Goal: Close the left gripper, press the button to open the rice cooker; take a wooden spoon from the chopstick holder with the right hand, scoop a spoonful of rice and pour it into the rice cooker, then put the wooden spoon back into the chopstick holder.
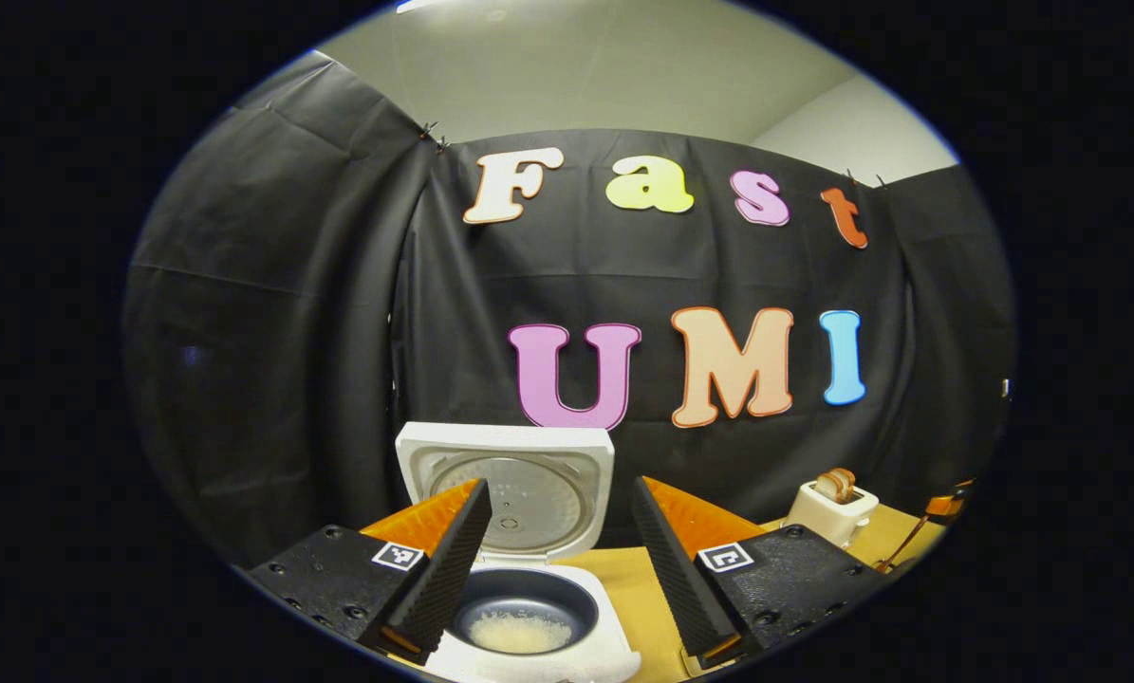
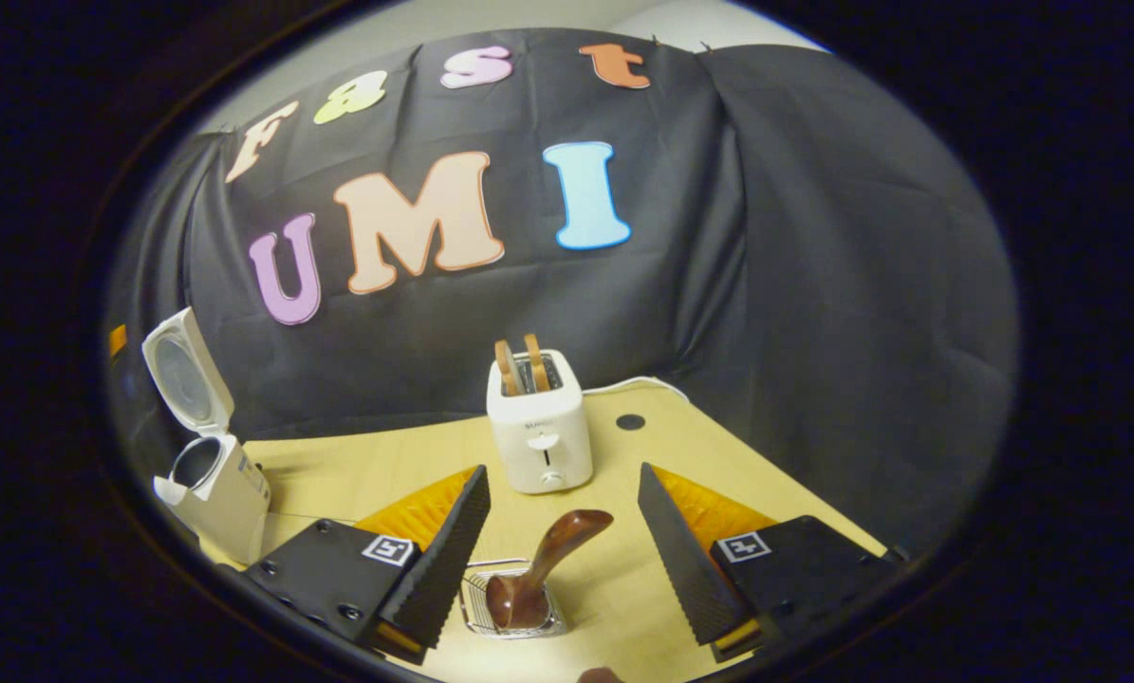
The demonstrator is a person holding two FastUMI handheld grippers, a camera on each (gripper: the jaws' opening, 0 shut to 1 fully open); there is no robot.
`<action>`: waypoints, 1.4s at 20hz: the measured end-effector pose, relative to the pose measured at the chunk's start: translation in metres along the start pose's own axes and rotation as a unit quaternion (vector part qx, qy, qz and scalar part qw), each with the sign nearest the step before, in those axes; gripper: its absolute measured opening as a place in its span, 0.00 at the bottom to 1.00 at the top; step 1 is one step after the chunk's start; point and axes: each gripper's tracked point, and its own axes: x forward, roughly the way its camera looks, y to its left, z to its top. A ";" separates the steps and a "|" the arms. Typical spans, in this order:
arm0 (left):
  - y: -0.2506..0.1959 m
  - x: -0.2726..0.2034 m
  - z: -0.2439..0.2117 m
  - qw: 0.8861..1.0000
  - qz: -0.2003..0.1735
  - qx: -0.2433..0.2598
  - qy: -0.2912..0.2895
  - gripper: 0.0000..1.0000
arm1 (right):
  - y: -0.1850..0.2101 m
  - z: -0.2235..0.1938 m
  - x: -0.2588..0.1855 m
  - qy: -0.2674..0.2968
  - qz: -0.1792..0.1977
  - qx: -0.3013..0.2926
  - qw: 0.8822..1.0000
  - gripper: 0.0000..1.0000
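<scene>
Just below my right gripper [image 2: 561, 560], the wooden spoon [image 2: 540, 574] stands tilted in the wire chopstick holder [image 2: 476, 598], its handle leaning up toward the gap between my spread fingers, which touch nothing. I judge the spoon is either back in place or not yet picked up; rice already lies in the pot, so probably back. If I drop my hand now, a fingertip could catch the leaning handle and tip the light holder over. The toaster [image 2: 540, 432] sits farther off on the table [image 2: 386, 470], out of harm's way.

My left gripper [image 1: 559, 569] hovers level above the open rice cooker [image 1: 529, 607], fingers wide apart over the bowl, the raised lid [image 1: 508, 489] just beyond them. Swinging forward carelessly, I could knock that lid shut.
</scene>
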 end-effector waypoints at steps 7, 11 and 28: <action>0.040 0.058 0.022 0.999 0.001 -0.031 0.010 0.84 | -0.003 0.010 -0.022 -0.013 -0.012 -0.021 1.000 0.99; 0.044 0.094 0.029 1.000 -0.010 -0.014 0.010 0.88 | -0.005 0.004 -0.028 -0.010 -0.018 -0.025 0.999 0.99; 0.042 0.178 -0.014 0.997 -0.005 0.019 0.076 0.89 | 0.020 -0.015 -0.048 -0.001 -0.002 -0.048 0.999 0.99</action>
